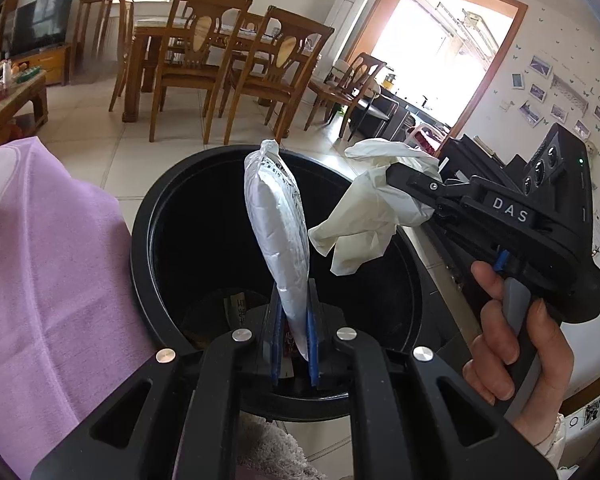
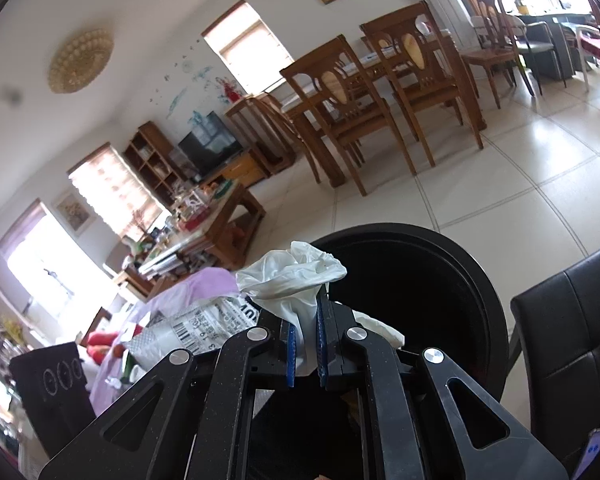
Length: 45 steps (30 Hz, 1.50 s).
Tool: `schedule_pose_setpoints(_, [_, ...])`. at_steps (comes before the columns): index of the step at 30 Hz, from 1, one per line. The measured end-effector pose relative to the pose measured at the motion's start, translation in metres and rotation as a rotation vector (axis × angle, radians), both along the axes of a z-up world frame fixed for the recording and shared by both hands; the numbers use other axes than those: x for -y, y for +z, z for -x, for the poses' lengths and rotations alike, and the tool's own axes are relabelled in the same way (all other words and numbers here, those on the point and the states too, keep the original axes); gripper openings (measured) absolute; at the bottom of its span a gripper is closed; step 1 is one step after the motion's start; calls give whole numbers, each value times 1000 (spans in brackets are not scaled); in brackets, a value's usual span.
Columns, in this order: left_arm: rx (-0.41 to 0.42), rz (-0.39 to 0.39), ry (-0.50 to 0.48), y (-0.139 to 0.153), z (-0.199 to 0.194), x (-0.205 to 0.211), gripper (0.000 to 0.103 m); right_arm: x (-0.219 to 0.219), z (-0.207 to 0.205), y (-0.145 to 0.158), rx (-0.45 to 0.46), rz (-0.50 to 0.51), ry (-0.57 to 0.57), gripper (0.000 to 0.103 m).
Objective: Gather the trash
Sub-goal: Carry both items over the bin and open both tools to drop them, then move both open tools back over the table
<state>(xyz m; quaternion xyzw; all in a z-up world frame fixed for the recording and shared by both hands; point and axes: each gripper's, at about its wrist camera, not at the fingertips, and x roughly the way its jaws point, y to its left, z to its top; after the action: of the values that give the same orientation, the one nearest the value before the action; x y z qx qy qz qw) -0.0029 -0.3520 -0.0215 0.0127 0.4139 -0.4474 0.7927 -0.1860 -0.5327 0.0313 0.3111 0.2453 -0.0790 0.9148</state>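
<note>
The left gripper pinches a white printed pouch over the black bin; its text looks too blurred to read. The right gripper, marked "DAS", clamps a crumpled white glove above the bin.

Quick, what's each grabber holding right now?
Left gripper: jaws shut on the white packet.
Right gripper: jaws shut on the white glove.

I see the round black plastic bin on the floor below both grippers. The white printed packet hangs over its opening, the crumpled white glove to its right, the wooden dining chairs behind.
</note>
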Motion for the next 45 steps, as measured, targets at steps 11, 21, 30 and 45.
schedule_pose_setpoints(11, [-25,-50,-32,-15,1,15,11,13,-9,-24,-32,-36,-17,9])
schedule_pose_setpoints(21, [-22,-88,-21,-15,3,24,11,5,-15,-25,-44,-31,15,9])
schedule_pose_setpoints(30, [6,-140,-26,-13,15,30,14,5,-18,-19,-41,-8,18,63])
schedule_pose_setpoints(45, [100,55,110,25,47,-59,78,-40,1,8,17,63,64,63])
